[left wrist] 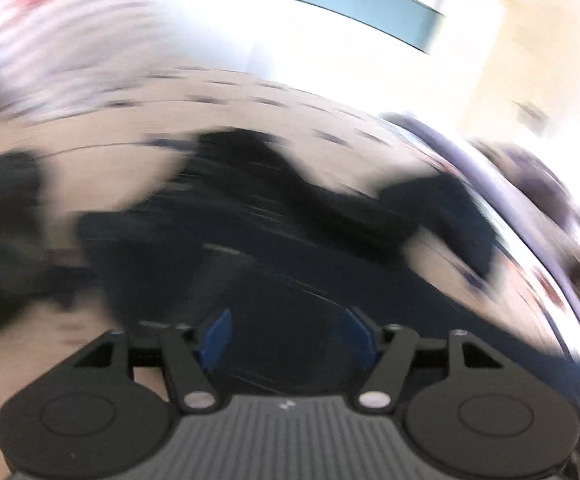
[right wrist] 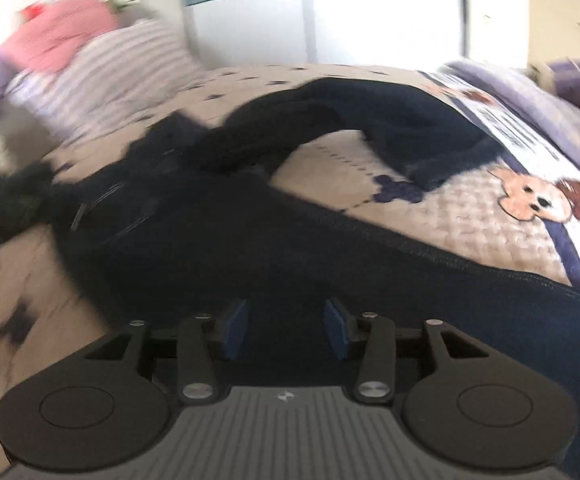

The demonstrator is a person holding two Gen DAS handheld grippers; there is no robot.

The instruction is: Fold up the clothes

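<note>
A dark navy garment (right wrist: pixel 249 232) lies spread over a beige quilted bed, with a black fuzzy part (right wrist: pixel 273 128) bunched near its top and a sleeve (right wrist: pixel 422 132) bending to the right. It also shows, blurred, in the left wrist view (left wrist: pixel 257 248). My left gripper (left wrist: pixel 287 336) is open just above the dark cloth, blue pads (left wrist: pixel 217 336) apart. My right gripper (right wrist: pixel 285 330) is open too, low over the garment's near part, with nothing between its pads (right wrist: pixel 235 328).
The beige bed cover (right wrist: pixel 450 216) has a cartoon bear print and a purple border at the right. A striped pillow (right wrist: pixel 121 68) and a pink folded item (right wrist: pixel 57 32) lie at the far left. A white and teal wardrobe (right wrist: pixel 330 12) stands behind.
</note>
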